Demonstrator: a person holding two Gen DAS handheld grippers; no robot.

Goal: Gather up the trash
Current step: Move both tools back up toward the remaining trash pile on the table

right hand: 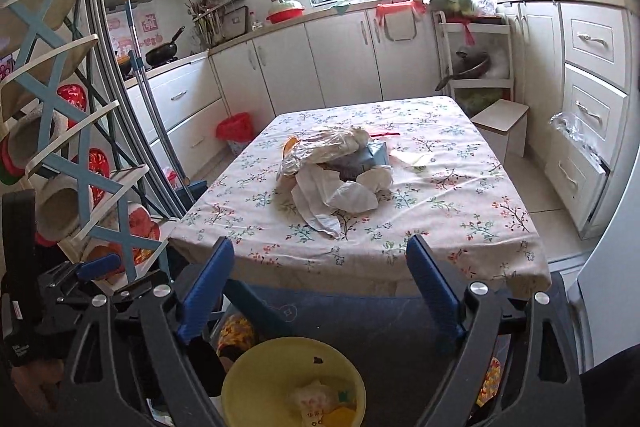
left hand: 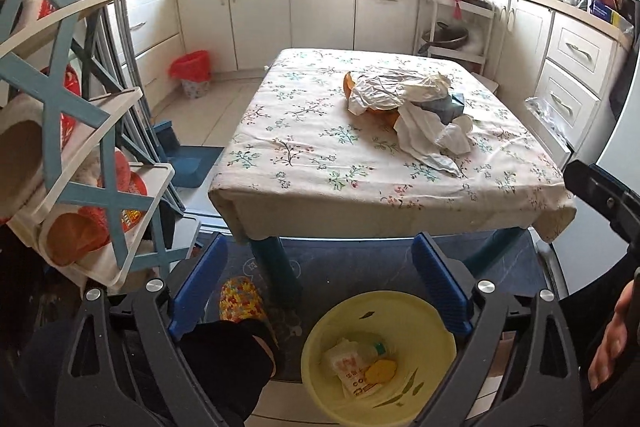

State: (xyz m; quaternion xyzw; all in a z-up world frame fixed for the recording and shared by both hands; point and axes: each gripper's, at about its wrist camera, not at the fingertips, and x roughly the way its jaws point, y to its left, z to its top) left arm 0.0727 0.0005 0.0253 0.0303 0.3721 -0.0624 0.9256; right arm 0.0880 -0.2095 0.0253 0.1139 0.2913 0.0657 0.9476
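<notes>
A heap of trash [left hand: 408, 103] lies on the floral-cloth table [left hand: 320, 167]: crumpled plastic wrap, white tissues, a blue packet and something orange. It also shows in the right wrist view [right hand: 340, 171]. A yellow bin [left hand: 378, 355] stands on the floor below the table's near edge and holds a few wrappers; it also shows in the right wrist view [right hand: 292, 383]. My left gripper [left hand: 320, 287] is open and empty above the bin. My right gripper [right hand: 320, 287] is open and empty, short of the table's near edge.
A shoe rack [left hand: 80, 147] with slippers stands close on the left. A red-lined bin [left hand: 192, 71] sits by the far cabinets. Drawers [right hand: 588, 131] line the right side. A small white stool [right hand: 504, 127] stands beside the table. A blue dustpan [left hand: 188, 163] lies on the floor.
</notes>
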